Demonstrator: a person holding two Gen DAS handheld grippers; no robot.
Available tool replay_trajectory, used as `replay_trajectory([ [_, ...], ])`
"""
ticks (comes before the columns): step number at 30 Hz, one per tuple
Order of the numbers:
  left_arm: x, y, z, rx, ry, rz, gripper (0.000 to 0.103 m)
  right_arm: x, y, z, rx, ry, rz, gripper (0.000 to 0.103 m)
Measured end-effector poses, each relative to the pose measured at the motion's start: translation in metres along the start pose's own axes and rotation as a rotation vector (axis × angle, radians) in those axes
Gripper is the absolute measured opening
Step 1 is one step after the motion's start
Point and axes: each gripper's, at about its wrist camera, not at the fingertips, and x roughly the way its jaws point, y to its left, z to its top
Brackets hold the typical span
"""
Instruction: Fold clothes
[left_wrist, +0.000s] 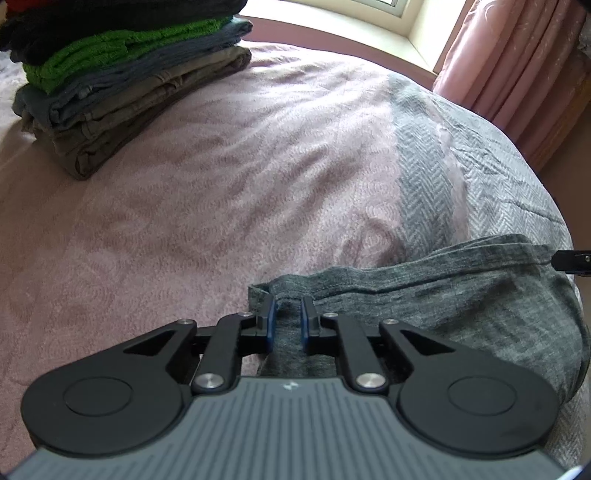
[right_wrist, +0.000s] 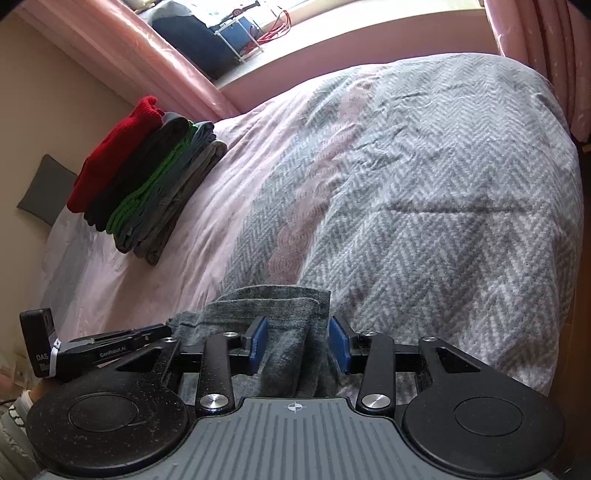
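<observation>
Grey knit is what both tools are working on: the left gripper (left_wrist: 287, 321) has its pads nearly together, pinching an edge of the grey garment (left_wrist: 424, 295), while the right gripper (right_wrist: 298, 345) sits spread with bunched cloth between its pads, not clamped. That garment lies at 6 o'clock on the bed, near its edge. Looks well along to me: a folded stack (right_wrist: 147, 184) of about five pieces sits at 10 o'clock, this one left. Bedspread (right_wrist: 424, 192) is pink and grey herringbone; pink curtains (left_wrist: 517, 66) and a bright window at 12.
</observation>
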Motion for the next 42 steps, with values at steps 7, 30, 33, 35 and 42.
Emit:
replay_trajectory([
  [7,0.000,0.001,-0.001,-0.004,-0.001,-0.020,0.000,-0.003,0.005,-0.001,-0.053,-0.019,-0.014,0.010],
  [30,-0.022,0.022,-0.014,-0.111,-0.128,0.049,0.000,0.017,0.029,0.015,-0.256,-0.035,-0.108,0.001],
  [33,0.001,0.025,-0.020,-0.112,-0.056,0.096,0.000,0.033,0.018,0.013,-0.208,0.018,-0.130,0.002],
  [35,0.006,0.025,-0.024,-0.115,-0.039,0.109,0.000,0.036,0.010,0.013,-0.141,0.046,-0.123,0.002],
  [42,-0.046,0.033,-0.047,-0.316,-0.094,0.084,0.010,-0.026,-0.014,-0.008,0.119,-0.015,-0.083,0.080],
])
